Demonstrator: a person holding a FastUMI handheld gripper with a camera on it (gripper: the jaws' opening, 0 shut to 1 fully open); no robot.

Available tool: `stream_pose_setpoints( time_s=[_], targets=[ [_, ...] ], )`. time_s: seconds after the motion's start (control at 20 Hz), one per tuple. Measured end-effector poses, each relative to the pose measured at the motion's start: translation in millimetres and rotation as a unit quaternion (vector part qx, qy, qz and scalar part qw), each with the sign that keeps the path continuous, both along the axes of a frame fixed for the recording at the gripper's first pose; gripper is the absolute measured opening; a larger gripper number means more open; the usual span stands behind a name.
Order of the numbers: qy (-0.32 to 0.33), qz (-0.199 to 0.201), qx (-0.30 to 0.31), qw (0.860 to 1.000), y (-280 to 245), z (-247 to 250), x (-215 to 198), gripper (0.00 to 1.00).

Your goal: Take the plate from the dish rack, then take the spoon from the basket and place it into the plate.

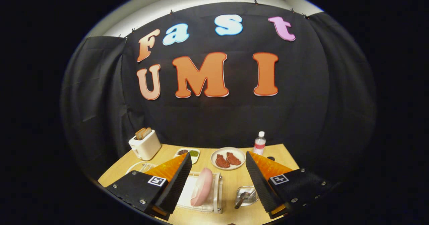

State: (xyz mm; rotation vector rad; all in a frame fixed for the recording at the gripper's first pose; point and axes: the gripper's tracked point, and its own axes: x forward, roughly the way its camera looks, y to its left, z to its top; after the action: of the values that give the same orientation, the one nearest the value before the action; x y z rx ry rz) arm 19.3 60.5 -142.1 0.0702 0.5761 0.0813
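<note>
Hand-held gripper (218, 181) sits at the bottom of the frame with its fingers spread wide, nothing in them, hovering above the table (231, 184) and clear of everything so far.

Right between the fingers, lower centre, is the pink plate (202, 191), standing on edge in the white dish rack (214, 198). It's closer to the left finger, nearly beside its ribbed pad. That's the first worry, imo: come straight down and that left finger could clip the plate and knock it over in the rack or drag the whole rack along. The plate also looks smooth and thin at the rim, so a pinch that's off-centre could let it twist or slip out.

Just inside the right finger, lower right, is a small clear basket (246, 195) with the spoon (242, 201) poking out. It's tucked close to that finger, so a sloppy sweep could bump it.

Further out, mid-frame, there's a white plate of reddish meat-looking pieces (228, 158), a two-part sauce dish (188, 153), a water bottle (259, 143) and a toaster (145, 145) over on the left. The bottle looks tippy if the swing goes wide.
</note>
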Motion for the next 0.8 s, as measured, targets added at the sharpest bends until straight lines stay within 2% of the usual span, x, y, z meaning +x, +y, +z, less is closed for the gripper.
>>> stream_pose_setpoints(
  time_s=[0.25, 0.45, 0.6, 0.8],
  targets=[
    [0.101, 0.022, 0.018, 0.994, 23.0, -48.7, 0.1, 0.96],
    [0.186, 0.031, 0.004, 0.982, 28.9, -88.7, -2.8, 0.94],
    [0.265, 0.037, 0.0, 0.963, 32.1, -118.6, -7.7, 0.93],
    [0.348, 0.036, -0.003, 0.937, 36.2, -150.4, -15.3, 0.87]
  ],
)
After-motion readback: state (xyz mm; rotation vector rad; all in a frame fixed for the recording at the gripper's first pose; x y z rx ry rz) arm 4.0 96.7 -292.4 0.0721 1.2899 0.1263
